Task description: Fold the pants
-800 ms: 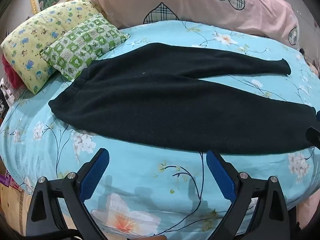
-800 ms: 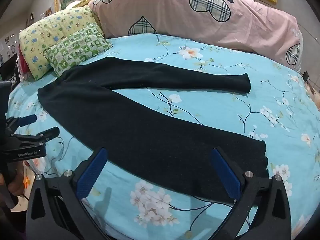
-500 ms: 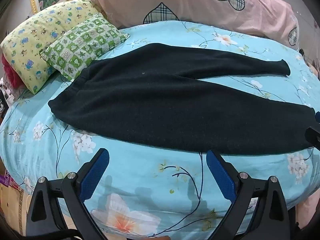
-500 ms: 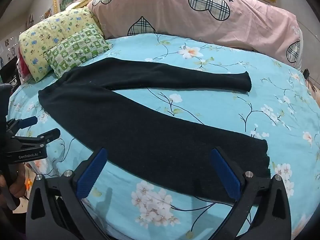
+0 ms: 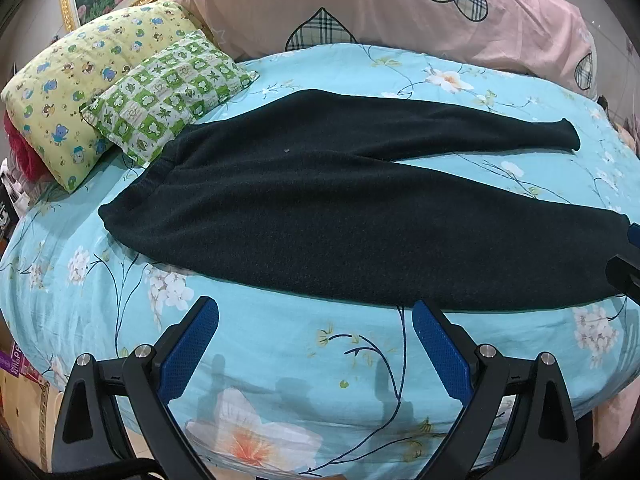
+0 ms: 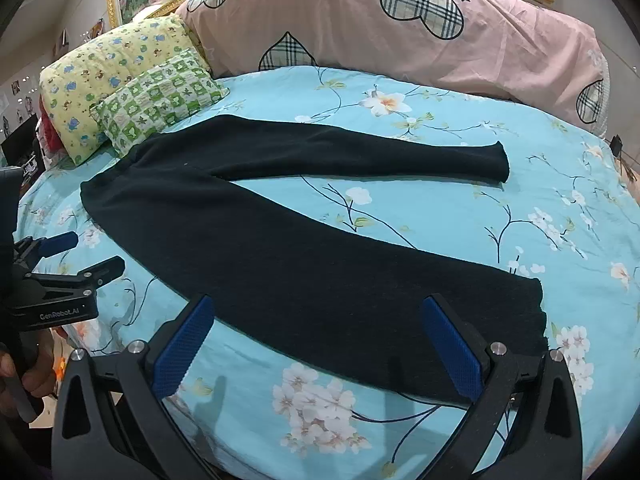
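Hand-held gripper (image 5: 315, 334) gapes above floral bedsheet (image 5: 280, 344).

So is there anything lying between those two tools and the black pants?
Nothing visible. Only bare floral bedsheet lies between the open left tool and the pants; the open right tool hangs over the near leg. The pillows sit beyond the waistband.

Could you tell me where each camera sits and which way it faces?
Left wrist: sits on the left gripper, tilted down over the bed's near edge, waist end of the black pants; its open jaws show.
Right wrist: on the right gripper, over the near leg's cuff; open jaws, plus the left gripper at left.
Shared: pants, bed, pillows.
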`<state>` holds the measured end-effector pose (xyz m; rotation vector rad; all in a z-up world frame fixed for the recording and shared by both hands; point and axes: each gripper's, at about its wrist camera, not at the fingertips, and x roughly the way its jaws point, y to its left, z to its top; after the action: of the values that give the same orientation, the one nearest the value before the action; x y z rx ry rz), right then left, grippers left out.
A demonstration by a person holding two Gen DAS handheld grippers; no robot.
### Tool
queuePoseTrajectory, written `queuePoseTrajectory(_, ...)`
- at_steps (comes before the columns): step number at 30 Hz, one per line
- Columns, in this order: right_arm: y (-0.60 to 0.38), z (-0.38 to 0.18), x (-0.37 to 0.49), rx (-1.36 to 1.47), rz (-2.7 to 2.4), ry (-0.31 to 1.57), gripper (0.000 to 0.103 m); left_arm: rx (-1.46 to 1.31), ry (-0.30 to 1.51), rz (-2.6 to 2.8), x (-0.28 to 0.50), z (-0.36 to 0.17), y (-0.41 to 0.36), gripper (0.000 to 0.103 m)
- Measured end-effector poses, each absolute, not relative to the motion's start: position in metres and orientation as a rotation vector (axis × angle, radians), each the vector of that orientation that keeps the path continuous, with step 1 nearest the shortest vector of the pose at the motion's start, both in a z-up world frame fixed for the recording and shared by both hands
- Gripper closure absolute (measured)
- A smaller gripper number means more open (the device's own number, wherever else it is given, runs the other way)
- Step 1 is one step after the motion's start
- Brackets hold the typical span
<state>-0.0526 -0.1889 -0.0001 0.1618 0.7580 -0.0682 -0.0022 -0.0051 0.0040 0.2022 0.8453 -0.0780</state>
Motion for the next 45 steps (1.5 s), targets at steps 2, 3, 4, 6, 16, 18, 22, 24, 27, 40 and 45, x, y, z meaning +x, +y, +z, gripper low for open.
queuePoseTrajectory(2,-0.1890,0.0002,-0.0520,0.165,-0.065,0.758,0.000,0.205,0.846,-0.077,-0.0020,0.0037,-0.0059,0.005)
queuePoseTrajectory(3,-0.1881,0.0005,-0.0521,0.165,-0.065,0.757,0.000,0.205,0.847,-0.077,-0.0016,0.0037,-0.0054,0.005)
queuePoseTrajectory(4,-0.1885,0.0004,-0.0524,0.165,-0.065,0.756,0.000,0.204,0.846,-0.079,-0.0018,0.0038,-0.0049,0.005)
queuePoseTrajectory(6,-0.1880,0.0004,-0.0525,0.166,-0.064,0.755,0.000,0.204,0.846,-0.078,-0.0012,0.0038,-0.0038,0.005)
queuePoseTrajectory(16,-0.1856,0.0021,-0.0533,0.176,-0.065,0.749,0.000,0.209,0.846,-0.080,-0.0006,0.0040,-0.0030,0.005)
queuePoseTrajectory(18,-0.1852,0.0024,-0.0532,0.178,-0.063,0.750,0.000,0.209,0.847,-0.081,-0.0009,0.0038,-0.0028,0.005)
queuePoseTrajectory(22,-0.1844,0.0026,-0.0535,0.176,-0.063,0.749,0.000,0.210,0.847,-0.081,-0.0007,0.0043,-0.0016,0.005)
queuePoseTrajectory(24,-0.1852,0.0023,-0.0532,0.178,-0.064,0.750,0.000,0.209,0.847,-0.080,-0.0008,0.0043,-0.0017,0.005)
queuePoseTrajectory(27,-0.1836,0.0030,-0.0528,0.181,-0.063,0.750,0.000,0.210,0.849,-0.081,-0.0006,0.0041,-0.0017,0.005)
queuePoseTrajectory(40,-0.1838,0.0024,-0.0528,0.185,-0.060,0.750,0.000,0.218,0.848,-0.080,0.0010,0.0030,-0.0017,0.005)
queuePoseTrajectory(45,-0.1833,0.0038,-0.0521,0.196,-0.059,0.748,0.000,0.226,0.844,-0.078,0.0015,0.0033,-0.0056,0.005)
